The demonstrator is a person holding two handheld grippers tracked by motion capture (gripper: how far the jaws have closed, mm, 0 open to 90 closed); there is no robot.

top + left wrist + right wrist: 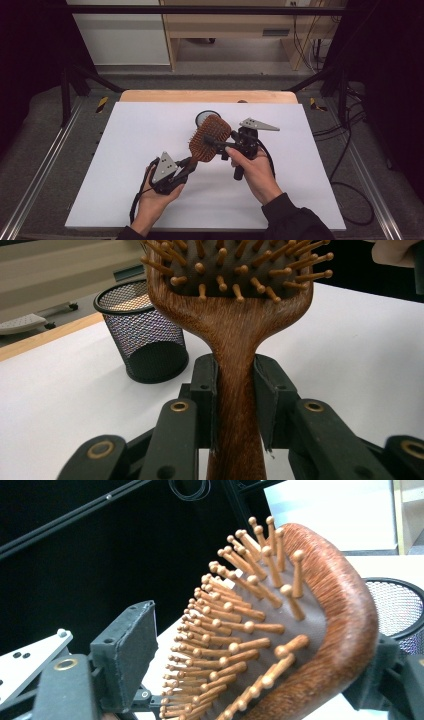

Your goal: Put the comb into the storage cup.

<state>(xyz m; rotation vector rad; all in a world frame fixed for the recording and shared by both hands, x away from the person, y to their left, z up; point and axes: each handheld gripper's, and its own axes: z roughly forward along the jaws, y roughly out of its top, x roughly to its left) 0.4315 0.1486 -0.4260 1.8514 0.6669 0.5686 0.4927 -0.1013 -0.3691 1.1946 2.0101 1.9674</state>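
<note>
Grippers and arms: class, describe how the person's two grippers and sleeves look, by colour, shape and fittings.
Both the left gripper and the right gripper are black, each topped by a grey three-cornered plate with small holes. Brass-coloured rivets dot the jaw links. Black cables trail from them. The right arm wears a dark sleeve.

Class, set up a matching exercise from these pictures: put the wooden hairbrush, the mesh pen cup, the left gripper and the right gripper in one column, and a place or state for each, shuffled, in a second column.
Things:
1. wooden hairbrush
2. mesh pen cup
3. left gripper
4. right gripper

Places or states:
A. stands on the white board behind the brush
B. shut on the brush handle
C. jaws either side of the brush head, the bristle-side jaw clear of it
D. held up off the board

Pairs: 1-D, 2-A, 3-B, 4-C
</note>
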